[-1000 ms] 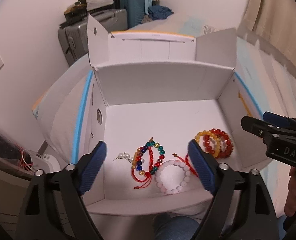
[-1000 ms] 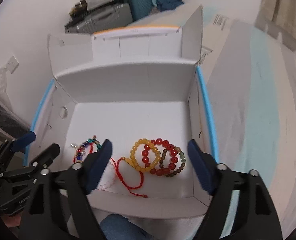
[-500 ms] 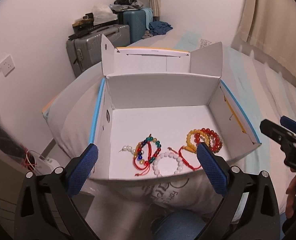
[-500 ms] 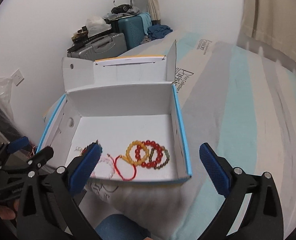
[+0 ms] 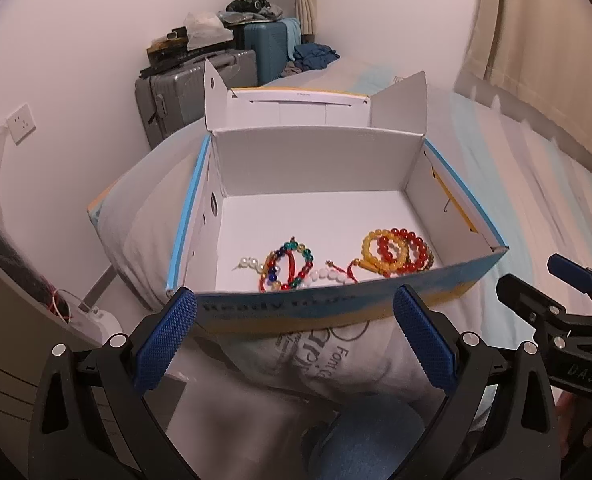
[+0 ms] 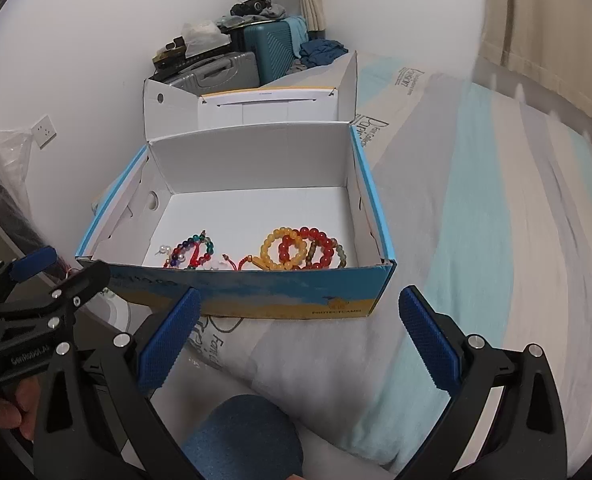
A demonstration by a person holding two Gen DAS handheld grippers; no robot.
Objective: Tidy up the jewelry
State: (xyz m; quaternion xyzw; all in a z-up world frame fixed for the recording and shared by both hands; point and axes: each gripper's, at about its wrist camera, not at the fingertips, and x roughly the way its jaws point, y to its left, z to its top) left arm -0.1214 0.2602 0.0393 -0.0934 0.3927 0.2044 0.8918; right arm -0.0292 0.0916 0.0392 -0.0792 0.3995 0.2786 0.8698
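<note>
An open cardboard box (image 5: 315, 160), white inside and blue and yellow outside, rests on a pillow on the bed. Near its front wall lie a multicoloured bead bracelet (image 5: 290, 262), a white bead bracelet (image 5: 329, 276), a red cord bracelet (image 5: 349, 269) and stacked yellow and red bead bracelets (image 5: 395, 250). My left gripper (image 5: 294, 297) hovers open just in front of the box, holding nothing. To its right, my right gripper (image 6: 300, 295) is also open and empty before the box (image 6: 256, 160), with the yellow and red bracelets (image 6: 301, 248) beyond it.
The pillow (image 5: 148, 208) and a striped bed sheet (image 6: 495, 208) surround the box. Grey (image 5: 192, 96) and teal (image 5: 268, 46) suitcases piled with clutter stand against the far wall. A knee in blue jeans (image 5: 367, 436) is below the grippers. Curtains (image 5: 535, 40) hang at right.
Both grippers have drawn back from above the box interior to in front of its near wall, and their jaws have spread wider. The bracelets stay where they lay.
</note>
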